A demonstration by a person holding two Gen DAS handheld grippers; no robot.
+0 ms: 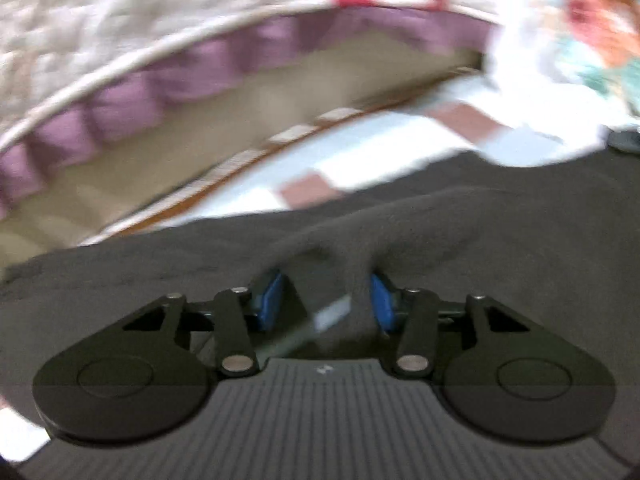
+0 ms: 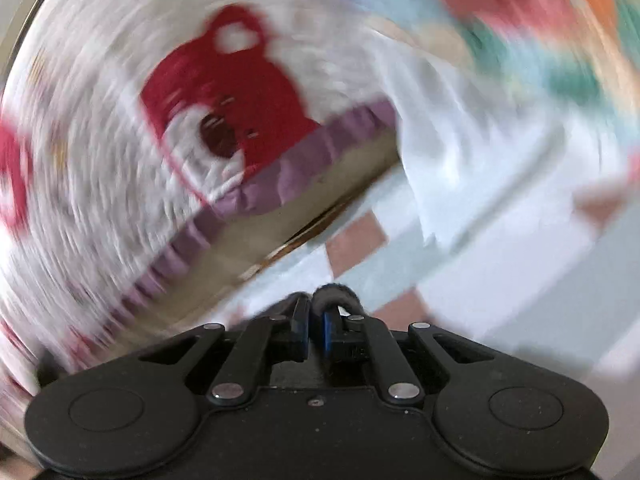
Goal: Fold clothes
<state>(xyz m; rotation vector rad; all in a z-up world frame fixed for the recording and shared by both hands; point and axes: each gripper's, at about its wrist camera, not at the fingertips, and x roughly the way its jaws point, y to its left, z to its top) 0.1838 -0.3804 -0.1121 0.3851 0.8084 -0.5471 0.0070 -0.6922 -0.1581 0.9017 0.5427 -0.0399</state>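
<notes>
Black linkage arms of the left gripper [image 1: 326, 300] fill the bottom of the left wrist view, with both blue pads [image 1: 272, 300] showing. Jaws stand partly apart. A raised ridge of the dark grey garment [image 1: 460, 232] runs up between the pads; whether the pads press on it cannot be told through the blur. A pale, blurred strip also lies between the jaws, low down; what it is cannot be made out.

The dark grey garment spreads across the lower half of that view, lying on a white cloth with reddish-brown squares [image 1: 360, 160]. Its far edge crosses the cloth from lower left to upper right. Beyond the cloth's edge: a tan floor strip [image 1: 180, 120], then a purple frill [image 1: 120, 108] under a cream quilt [image 1: 100, 20] with red print. At upper right lies a bunched white and multicoloured fabric [image 1: 580, 40], blurred.

Right wrist view, heavily smeared: the right gripper [image 2: 316, 320] has its jaws drawn almost together, pinching a dark fold of fabric [image 2: 336, 294] that loops over the right-hand fingertip. Colour matches the garment, but little of it shows.

Behind: cream quilt with a red bear figure [image 2: 224, 100], the purple frill below it, the squared white cloth at lower right, and crumpled white fabric at right centre.
</notes>
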